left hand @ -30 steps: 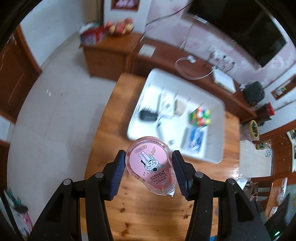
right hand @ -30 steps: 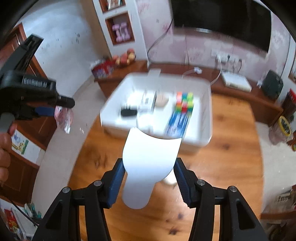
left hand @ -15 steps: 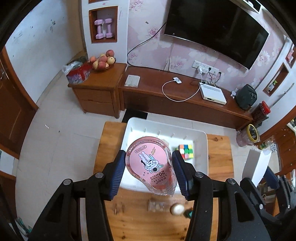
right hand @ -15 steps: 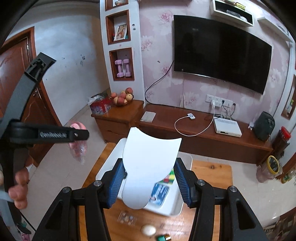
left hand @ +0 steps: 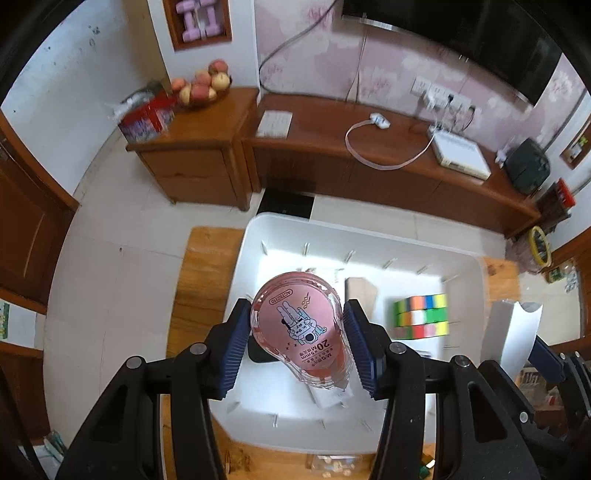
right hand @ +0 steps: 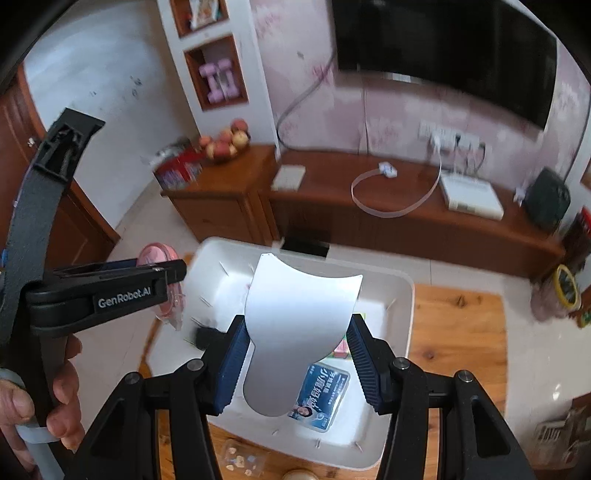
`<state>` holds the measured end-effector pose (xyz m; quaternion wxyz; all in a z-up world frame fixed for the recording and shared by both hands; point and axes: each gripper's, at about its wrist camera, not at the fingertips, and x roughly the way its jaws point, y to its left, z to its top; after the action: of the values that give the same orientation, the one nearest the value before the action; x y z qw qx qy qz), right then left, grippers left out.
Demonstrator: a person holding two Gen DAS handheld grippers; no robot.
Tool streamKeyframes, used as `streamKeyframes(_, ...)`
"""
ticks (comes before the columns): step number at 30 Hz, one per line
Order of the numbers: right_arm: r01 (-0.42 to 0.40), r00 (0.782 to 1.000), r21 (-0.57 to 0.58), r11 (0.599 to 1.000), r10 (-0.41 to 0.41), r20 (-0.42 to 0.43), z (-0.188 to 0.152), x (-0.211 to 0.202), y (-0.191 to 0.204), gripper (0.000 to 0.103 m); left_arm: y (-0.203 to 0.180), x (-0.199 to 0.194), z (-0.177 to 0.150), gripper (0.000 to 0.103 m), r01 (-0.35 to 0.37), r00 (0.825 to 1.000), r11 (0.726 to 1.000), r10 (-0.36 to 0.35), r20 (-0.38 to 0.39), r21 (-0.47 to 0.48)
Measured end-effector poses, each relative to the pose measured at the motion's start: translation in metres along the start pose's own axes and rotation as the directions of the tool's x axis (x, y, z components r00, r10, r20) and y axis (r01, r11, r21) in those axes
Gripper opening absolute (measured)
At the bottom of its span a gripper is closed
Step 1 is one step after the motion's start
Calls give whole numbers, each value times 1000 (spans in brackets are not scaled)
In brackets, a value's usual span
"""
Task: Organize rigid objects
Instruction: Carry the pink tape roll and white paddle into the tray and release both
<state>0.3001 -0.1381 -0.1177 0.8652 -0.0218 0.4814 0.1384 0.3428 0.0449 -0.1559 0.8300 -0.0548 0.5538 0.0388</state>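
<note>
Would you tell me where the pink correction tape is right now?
The pink correction tape sits clamped in the left gripper, above the white bin.

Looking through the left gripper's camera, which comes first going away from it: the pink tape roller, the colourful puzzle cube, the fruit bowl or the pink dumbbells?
1. Pink tape roller: clamped between the left gripper pads.
2. Puzzle cube: in the white bin below, to the right.
3. Fruit bowl: on the wooden cabinet beyond the bin, upper left.
4. Pink dumbbells: in the wall niche above the fruit.

- Left gripper (left hand: pixel 300 343) pitched steeply down, both blue fingers (left hand: pixel 236 341) clamped against a held item.
- Right gripper (right hand: pixel 299 363) angled down, fingers (right hand: pixel 364 363) pinching flat sheet.
- Hand (right hand: pixel 55 391) wrapped round left gripper's handle.
</note>
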Motion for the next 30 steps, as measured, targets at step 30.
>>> streamKeyframes(30, -36, 979, -97, 995, 16, -202, -51, 99, 8, 69, -14, 80, -24, 87, -62, 988, 996, 69, -135, 58)
